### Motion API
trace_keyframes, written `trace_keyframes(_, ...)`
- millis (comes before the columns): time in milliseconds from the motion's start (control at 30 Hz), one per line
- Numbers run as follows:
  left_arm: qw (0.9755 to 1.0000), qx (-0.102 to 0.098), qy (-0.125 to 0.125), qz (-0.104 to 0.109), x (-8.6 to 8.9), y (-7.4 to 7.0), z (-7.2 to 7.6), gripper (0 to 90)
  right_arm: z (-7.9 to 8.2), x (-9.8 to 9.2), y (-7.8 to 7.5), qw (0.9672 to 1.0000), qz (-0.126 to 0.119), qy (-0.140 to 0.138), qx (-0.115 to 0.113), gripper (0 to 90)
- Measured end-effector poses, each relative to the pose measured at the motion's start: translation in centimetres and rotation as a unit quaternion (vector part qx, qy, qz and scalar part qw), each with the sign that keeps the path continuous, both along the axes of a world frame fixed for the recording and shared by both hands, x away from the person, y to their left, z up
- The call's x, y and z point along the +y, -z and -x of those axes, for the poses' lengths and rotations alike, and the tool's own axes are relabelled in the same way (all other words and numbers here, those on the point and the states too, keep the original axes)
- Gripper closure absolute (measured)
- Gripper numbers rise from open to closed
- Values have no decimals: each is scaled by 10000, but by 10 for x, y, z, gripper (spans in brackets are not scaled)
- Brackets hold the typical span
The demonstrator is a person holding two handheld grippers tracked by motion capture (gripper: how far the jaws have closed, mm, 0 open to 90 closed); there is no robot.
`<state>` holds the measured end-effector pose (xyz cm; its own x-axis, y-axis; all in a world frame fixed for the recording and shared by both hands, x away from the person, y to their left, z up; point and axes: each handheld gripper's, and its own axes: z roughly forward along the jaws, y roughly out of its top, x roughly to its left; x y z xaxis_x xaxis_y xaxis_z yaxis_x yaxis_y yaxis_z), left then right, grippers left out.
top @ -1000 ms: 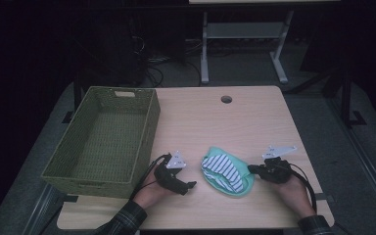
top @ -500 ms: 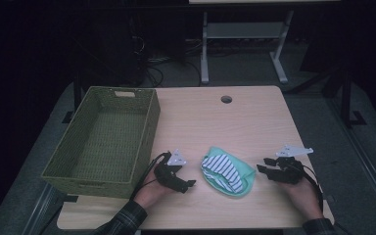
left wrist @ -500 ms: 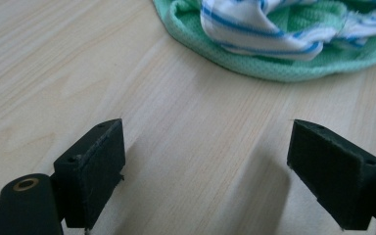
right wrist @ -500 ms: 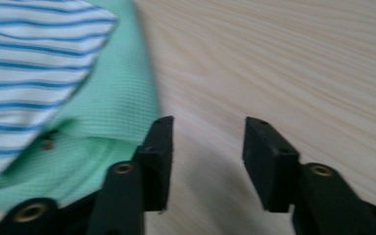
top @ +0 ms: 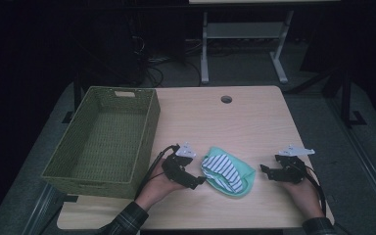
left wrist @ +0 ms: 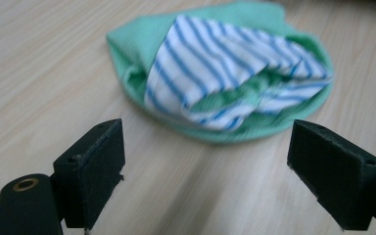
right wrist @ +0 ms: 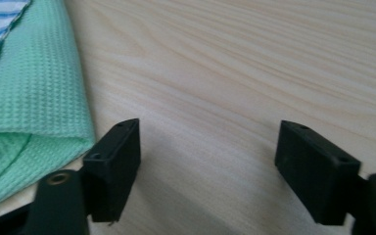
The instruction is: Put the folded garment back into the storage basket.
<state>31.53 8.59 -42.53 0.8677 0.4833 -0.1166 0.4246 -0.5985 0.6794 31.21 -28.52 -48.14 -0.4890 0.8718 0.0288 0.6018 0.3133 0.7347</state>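
Cloth bundle (top: 226, 171): 1 green waffle-weave cloth folded around a white cloth with blue stripes, lying flat on the tabletop (top: 235, 122) near its front edge, between the 2 hand-held grippers. In the left gripper view the striped cloth (left wrist: 225, 68) sits on top of the green cloth (left wrist: 142, 39), partly tucked into its fold.

Left hand-held gripper (top: 196, 180): held in the person's left hand (top: 154, 188), just left of the bundle, its tip close to the bundle's edge. Jaws spread wide, grasping nothing; bare wood shows between them, with the bundle just ahead.

Right hand-held gripper (top: 269, 171): held in the person's right hand (top: 303, 193), right of the bundle and apart from it. Jaws spread wide, grasping nothing; in the right gripper view the green cloth's folded edge lies beside the view's left jaw.

Basket (top: 147, 132): 1 green woven rectangular basket, on the tabletop's left side, overhanging its left edge.

Tabletop: light wood, with 1 round hole (top: 226, 99) near the far edge.
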Motion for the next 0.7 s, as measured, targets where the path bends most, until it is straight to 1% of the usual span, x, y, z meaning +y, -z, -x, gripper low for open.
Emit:
trace_keyframes(33, 10000, 22, -16, 20, -3, -2, 0, 134, 0, 0, 0, 10000, 0, 25, 6, 213)
trace_keyframes(100, 10000, 38, 38, -25, -9, -5, -1, 135, -1, -1, 1, 10000, 9, 58, 38, 181)
trace_keyframes(167, 10000, 43, 48, -4, -18, -6, -1, 135, -1, -1, 1, 10000, 14, 75, 39, 176)
trace_keyframes(300, 9997, -28, 224, -137, -32, -8, -3, 134, -1, -1, 1, 10000, 21, 83, 40, 171)
trace_keyframes(400, 9994, -27, 322, -133, -43, -8, -3, 134, -1, -1, 1, 9999, 20, 94, 50, 170)
trace_keyframes(433, 9994, -22, 314, -110, -46, -7, -3, 134, -1, -1, 1, 9999, 21, 94, 51, 170)
trace_keyframes(467, 9991, -31, 381, -160, -49, -6, -4, 134, -1, -1, 1, 9999, 19, 98, 52, 170)
trace_keyframes(567, 9986, 26, 460, -271, -55, 0, -6, 134, -1, -1, 1, 9999, 24, 102, 52, 170)
trace_keyframes(600, 9986, 53, 447, -260, -58, 3, -6, 134, -1, -1, 1, 9999, 23, 106, 51, 170)
trace_keyframes(633, 9980, 58, 526, -345, -59, 5, -6, 134, -1, -1, 1, 9999, 20, 112, 52, 170)
trace_keyframes(667, 9979, 91, 543, -345, -61, 8, -6, 132, -1, -1, 1, 9999, 19, 115, 54, 170)
trace_keyframes(700, 9973, 109, 606, -403, -63, 11, -5, 131, -1, -1, 1, 9999, 20, 114, 54, 170)
